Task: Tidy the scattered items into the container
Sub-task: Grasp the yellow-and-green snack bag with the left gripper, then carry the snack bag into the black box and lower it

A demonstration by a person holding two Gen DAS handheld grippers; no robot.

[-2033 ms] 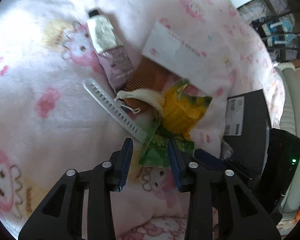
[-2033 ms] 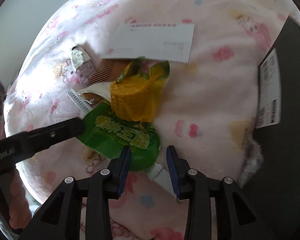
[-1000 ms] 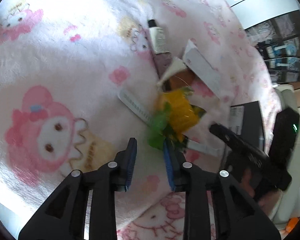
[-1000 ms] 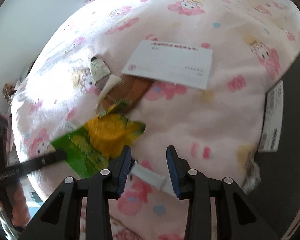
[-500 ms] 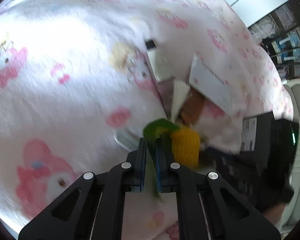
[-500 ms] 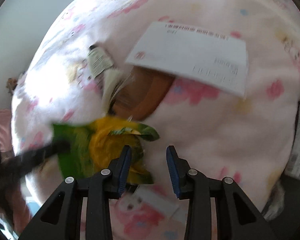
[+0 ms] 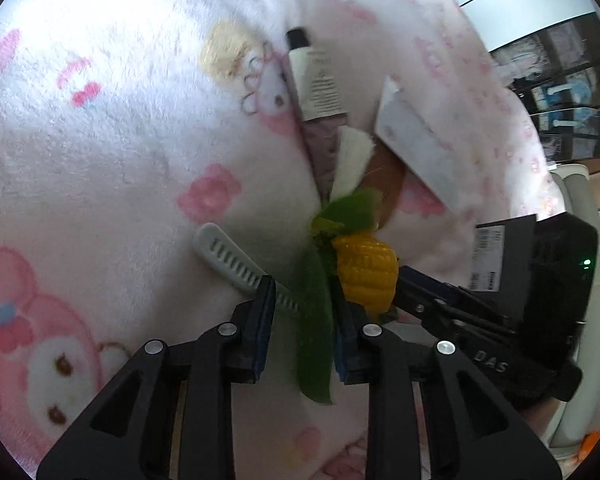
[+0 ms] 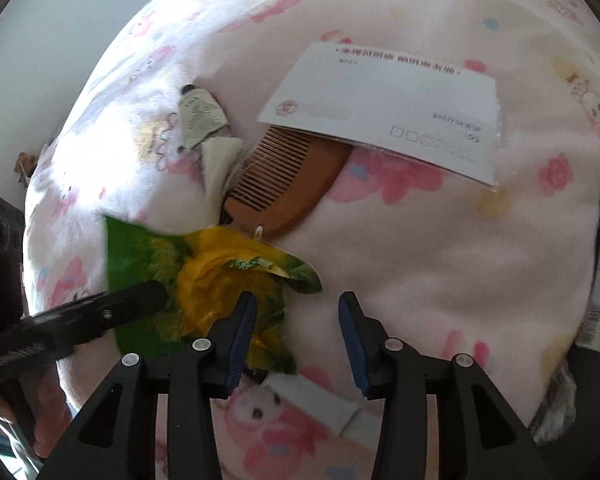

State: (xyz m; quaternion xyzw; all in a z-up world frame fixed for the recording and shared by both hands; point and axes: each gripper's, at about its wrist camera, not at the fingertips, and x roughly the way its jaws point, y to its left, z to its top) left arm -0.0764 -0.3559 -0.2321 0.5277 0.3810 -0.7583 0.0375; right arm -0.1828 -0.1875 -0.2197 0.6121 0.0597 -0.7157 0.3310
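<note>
On my left gripper (image 7: 302,320) I see two matte black fingers, each a forked, open-framed arm with a pair of silver screw heads on top and a blue ribbed pad along its inner face. My right gripper (image 8: 296,336) is built the same: black struts, silver screws, blue pads. To the right of the left gripper, the right tool's black body carries pale "DAS" lettering, with a small green light above the lettering.
</note>
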